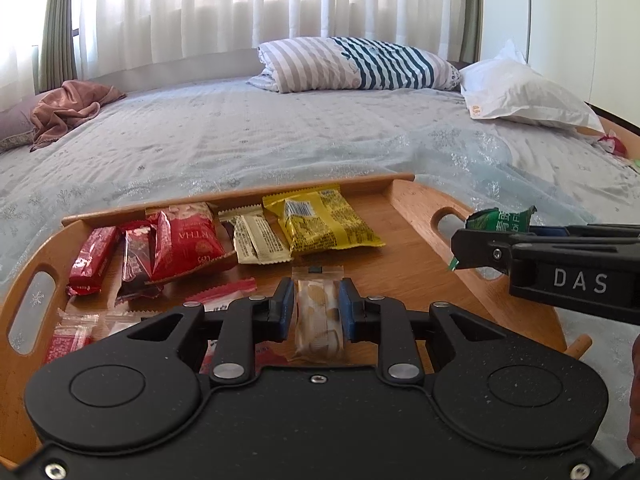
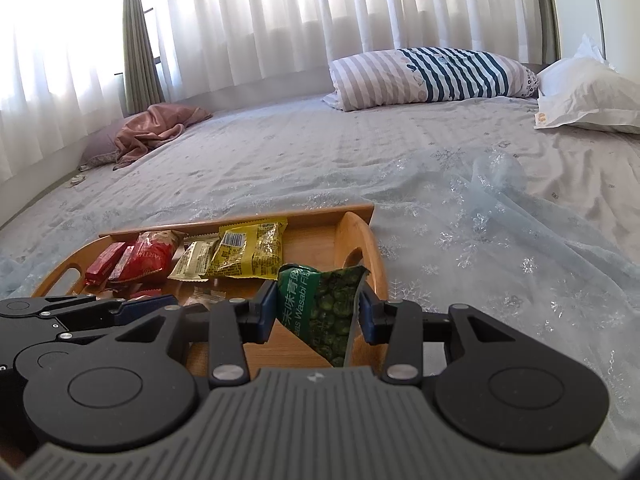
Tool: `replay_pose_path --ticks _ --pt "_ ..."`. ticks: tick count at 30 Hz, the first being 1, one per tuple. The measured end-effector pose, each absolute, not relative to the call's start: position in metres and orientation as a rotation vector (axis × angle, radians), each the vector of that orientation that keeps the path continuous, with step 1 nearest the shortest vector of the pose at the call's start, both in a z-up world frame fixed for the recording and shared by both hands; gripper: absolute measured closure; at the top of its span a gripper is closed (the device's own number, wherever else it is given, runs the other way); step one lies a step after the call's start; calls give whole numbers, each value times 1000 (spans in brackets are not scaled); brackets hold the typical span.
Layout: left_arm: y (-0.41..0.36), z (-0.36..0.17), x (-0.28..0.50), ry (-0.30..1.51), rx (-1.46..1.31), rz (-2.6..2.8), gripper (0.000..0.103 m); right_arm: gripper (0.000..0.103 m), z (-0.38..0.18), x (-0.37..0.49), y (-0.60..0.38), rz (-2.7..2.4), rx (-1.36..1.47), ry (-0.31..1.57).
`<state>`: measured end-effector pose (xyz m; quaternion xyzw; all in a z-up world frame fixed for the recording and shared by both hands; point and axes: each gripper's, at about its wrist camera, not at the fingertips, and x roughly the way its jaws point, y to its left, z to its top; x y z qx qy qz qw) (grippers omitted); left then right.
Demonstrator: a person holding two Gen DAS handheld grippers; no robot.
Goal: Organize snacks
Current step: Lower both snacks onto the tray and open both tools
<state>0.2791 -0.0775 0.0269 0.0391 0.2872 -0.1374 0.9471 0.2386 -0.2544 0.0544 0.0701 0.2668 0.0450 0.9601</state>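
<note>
A wooden tray with handle slots lies on the bed. Along its far rim lie red bars, a red packet, a cream bar and a yellow packet. My left gripper is shut on a clear-wrapped beige snack bar that rests low over the tray floor. Over the tray's right handle, my right gripper is shut on a green wasabi-pea packet, held upright. That right gripper also shows at the right edge of the left wrist view.
The tray sits on a pale blue bedspread. A striped pillow and a white pillow lie at the far side, a pink cloth at the far left. Red-and-white packets lie in the tray's near left.
</note>
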Motion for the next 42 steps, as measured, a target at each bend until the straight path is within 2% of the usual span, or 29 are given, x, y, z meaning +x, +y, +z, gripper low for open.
replay_pose_path --ticks 19,26,37,39,40,42 --pt "-35 73 230 467 57 -220 63 58 54 243 -249 97 150 557" --pt "-11 70 218 484 56 -151 57 60 50 248 -238 119 135 578" --pt "5 62 202 513 48 -116 54 62 47 259 -229 138 113 593" --pt "4 62 199 515 61 -110 54 56 45 259 -229 132 120 597" --pt "3 62 198 516 67 -109 54 50 44 260 -230 125 126 599" --pt "2 62 195 518 68 -112 53 48 42 262 -230 117 130 604"
